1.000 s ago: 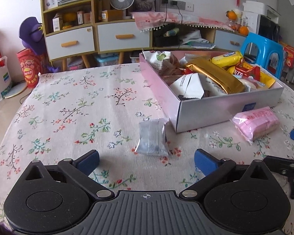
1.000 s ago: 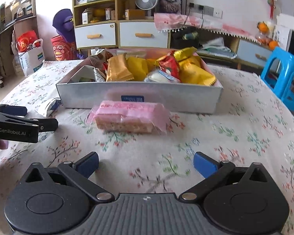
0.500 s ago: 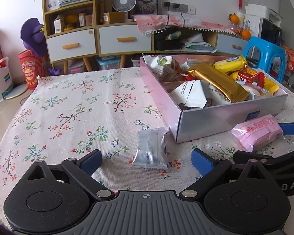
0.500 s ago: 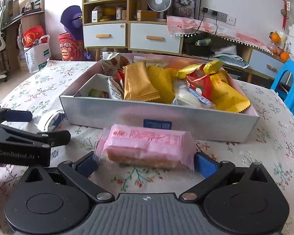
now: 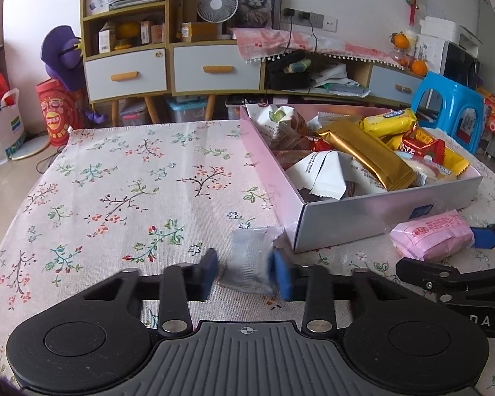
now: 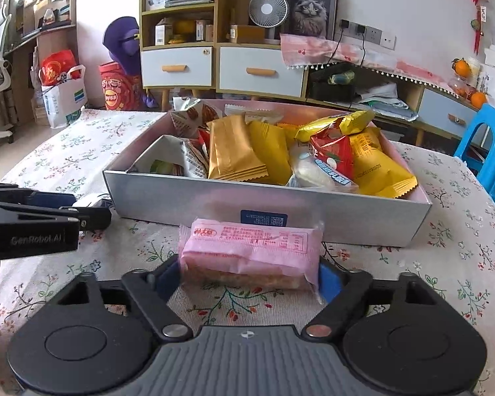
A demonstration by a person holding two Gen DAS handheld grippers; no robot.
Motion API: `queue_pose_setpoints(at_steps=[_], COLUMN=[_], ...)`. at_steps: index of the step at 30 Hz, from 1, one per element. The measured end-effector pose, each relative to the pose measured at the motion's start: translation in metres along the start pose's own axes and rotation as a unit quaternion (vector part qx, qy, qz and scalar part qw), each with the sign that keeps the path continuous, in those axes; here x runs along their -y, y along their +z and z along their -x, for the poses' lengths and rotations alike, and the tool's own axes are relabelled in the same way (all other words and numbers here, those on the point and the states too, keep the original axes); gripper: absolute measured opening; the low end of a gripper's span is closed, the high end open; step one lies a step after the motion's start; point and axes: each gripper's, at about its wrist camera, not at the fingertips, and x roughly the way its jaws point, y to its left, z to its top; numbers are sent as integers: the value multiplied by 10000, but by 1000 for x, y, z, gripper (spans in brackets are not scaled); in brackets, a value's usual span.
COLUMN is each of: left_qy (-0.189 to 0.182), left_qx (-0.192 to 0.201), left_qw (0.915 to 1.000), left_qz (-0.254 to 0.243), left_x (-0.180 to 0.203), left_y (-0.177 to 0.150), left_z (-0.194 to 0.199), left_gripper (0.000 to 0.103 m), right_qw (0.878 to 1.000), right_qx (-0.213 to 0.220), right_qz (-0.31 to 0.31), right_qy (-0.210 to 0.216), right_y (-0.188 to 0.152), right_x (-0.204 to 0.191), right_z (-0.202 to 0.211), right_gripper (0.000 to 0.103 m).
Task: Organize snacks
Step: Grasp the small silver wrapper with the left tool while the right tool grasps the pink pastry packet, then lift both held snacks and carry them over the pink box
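Woven cloth tablecloth (image 5: 115,198), matt, floral print. Box (image 6: 346,217): cardboard, satiny silver outside, pink inside. Silver packet (image 5: 247,264): crinkly translucent plastic film. Pink packet (image 6: 250,247): glossy plastic wrap. Gold wrapper (image 5: 366,155): shiny foil. Left gripper (image 5: 244,275) and right gripper (image 6: 250,277): matt black plastic, blue rubbery pads, metal pivot pins.

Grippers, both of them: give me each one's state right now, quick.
Left gripper: jaws just closed, shut on the silver packet.
Right gripper: jaws just closed, shut on the pink packet.
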Motion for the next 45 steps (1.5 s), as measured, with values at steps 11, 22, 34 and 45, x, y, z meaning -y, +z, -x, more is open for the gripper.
queue_pose_setpoints(at_steps=[11, 22, 34, 45], left_qy=[-134, -218, -389, -156], left_qx=[-17, 236, 392, 552], left_qw=[9994, 9959, 9972, 9984], left_qz=[312, 843, 504, -25], left_x=[-2, -8, 25, 59], left_y=[10, 18, 35, 71], left_z=[16, 46, 49, 3], left_gripper=[23, 23, 23, 23], right_qw=[9993, 9986, 9948, 9904], right_qx=[207, 413, 523, 604], right_qz=[-197, -185, -667, -856], right_qy=[255, 285, 568, 901], right_y=[-3, 10, 40, 87], right_x=[10, 27, 60, 83], right_z=[27, 50, 35, -4], right_gripper=[63, 63, 64, 64])
